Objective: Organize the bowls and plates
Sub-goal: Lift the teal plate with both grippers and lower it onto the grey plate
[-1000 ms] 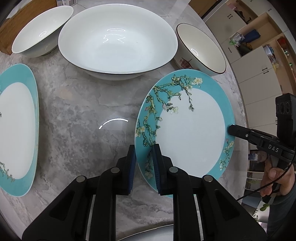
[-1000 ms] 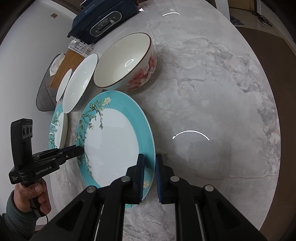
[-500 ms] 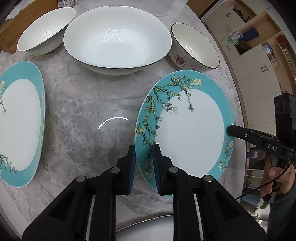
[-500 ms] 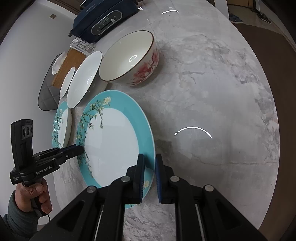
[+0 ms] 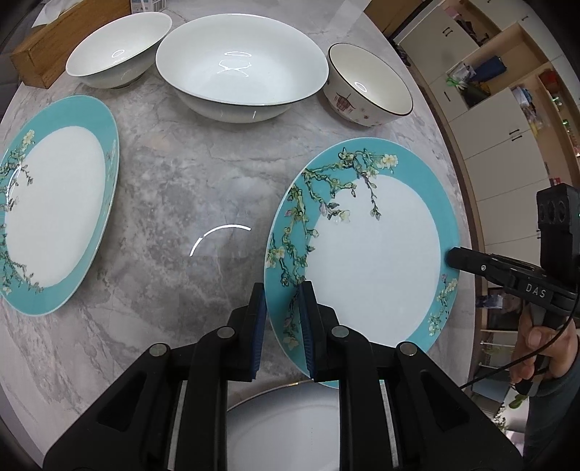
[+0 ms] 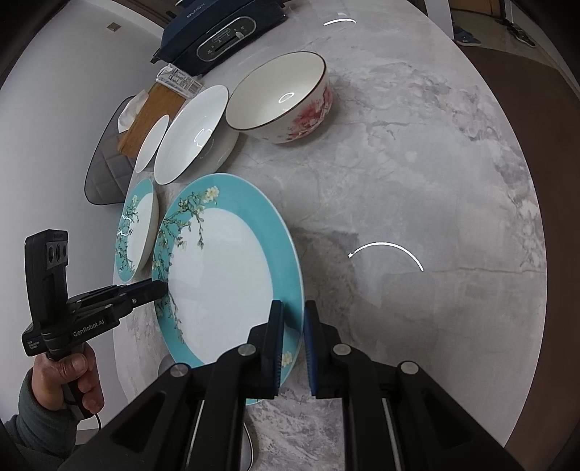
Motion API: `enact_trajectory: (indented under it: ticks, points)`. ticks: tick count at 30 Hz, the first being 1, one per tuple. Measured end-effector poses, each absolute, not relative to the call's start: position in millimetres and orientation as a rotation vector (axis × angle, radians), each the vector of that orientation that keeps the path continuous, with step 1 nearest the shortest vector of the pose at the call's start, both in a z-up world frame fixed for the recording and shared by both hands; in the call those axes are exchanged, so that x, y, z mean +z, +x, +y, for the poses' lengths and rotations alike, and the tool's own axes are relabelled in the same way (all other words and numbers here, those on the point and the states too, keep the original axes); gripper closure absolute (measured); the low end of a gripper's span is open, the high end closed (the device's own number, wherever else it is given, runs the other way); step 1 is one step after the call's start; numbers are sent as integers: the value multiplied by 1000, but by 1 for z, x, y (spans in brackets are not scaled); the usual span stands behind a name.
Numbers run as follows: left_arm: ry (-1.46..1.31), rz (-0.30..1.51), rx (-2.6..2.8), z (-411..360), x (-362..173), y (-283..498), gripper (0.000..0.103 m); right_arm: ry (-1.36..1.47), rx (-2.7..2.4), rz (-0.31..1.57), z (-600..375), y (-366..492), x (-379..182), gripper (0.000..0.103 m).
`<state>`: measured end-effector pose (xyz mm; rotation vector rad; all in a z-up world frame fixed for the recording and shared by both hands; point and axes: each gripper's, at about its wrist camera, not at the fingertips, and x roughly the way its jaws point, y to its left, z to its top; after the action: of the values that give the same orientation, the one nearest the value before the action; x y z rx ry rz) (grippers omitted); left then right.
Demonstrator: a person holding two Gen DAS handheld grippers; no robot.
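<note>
A teal-rimmed blossom plate is held above the marble table by both grippers. My left gripper is shut on its near rim; my right gripper is shut on the opposite rim, also seen in the left wrist view. The same plate shows in the right wrist view. A second teal plate lies at the left. At the back stand a small white bowl, a large white bowl and a floral bowl. A white plate lies beneath my left gripper.
A wooden box sits at the back left. A dark appliance and a label card stand at the table's far edge. Cabinets and shelves lie beyond the table's right edge.
Both grippers have carried the blossom plate back toward me and upward, away from the bowls. The white plate below has come further into view. The grips are unchanged.
</note>
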<state>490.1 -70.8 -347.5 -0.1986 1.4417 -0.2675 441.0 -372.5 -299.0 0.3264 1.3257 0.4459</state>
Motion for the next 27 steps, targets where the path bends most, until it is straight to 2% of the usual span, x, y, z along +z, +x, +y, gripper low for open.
enact_trajectory:
  ticks: [27]
  points:
    - [-244,1502,-241,-16,-349,354,88,338,473,1391,-329,343,-313,90]
